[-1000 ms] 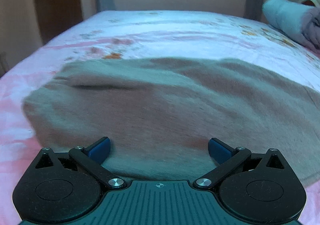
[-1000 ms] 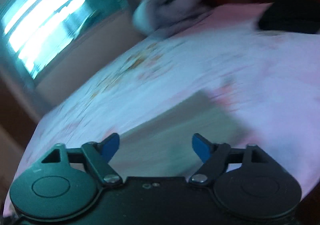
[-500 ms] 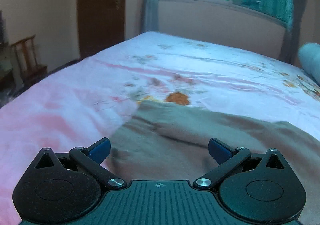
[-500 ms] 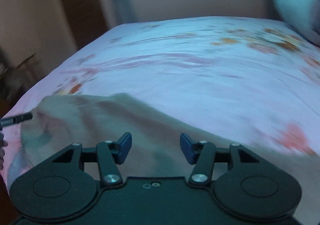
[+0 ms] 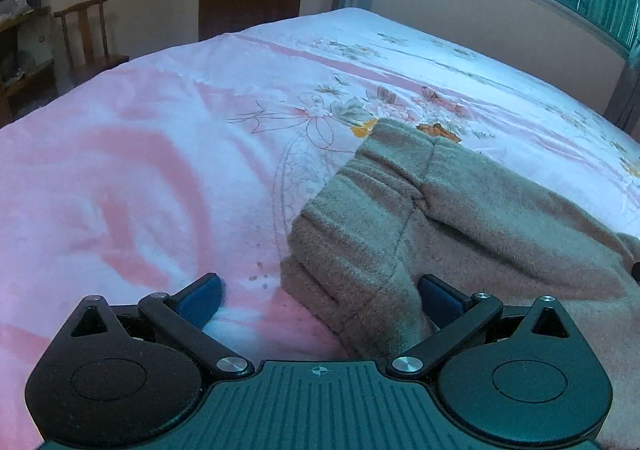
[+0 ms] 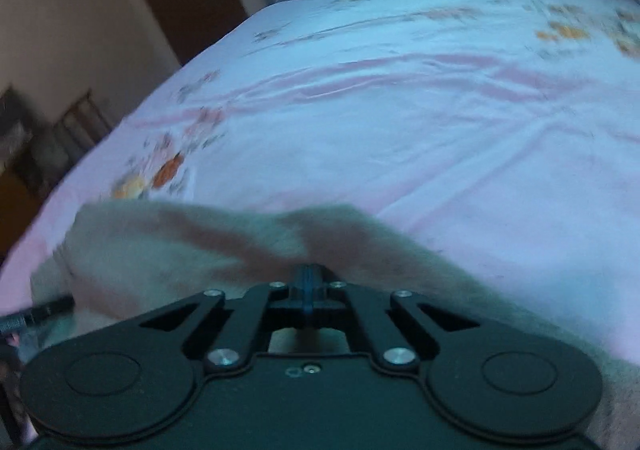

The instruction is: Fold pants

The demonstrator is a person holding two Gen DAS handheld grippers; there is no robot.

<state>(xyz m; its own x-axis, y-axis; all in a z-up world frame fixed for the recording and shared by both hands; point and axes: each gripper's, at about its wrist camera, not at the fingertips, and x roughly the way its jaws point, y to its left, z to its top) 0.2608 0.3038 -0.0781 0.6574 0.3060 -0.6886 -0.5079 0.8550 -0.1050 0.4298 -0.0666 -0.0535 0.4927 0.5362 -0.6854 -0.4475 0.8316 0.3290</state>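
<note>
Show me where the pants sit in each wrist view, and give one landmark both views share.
Left wrist: the pants fill the lower right, an edge between the open fingers of the left hand-held gripper.
Right wrist: lower centre-left, the right hand-held gripper shut on them.
Shared landmark: orange flower print beside the pants.

No readable text, labels, brands or numbers anywhere, paper items on the far shelf too small to read
</note>
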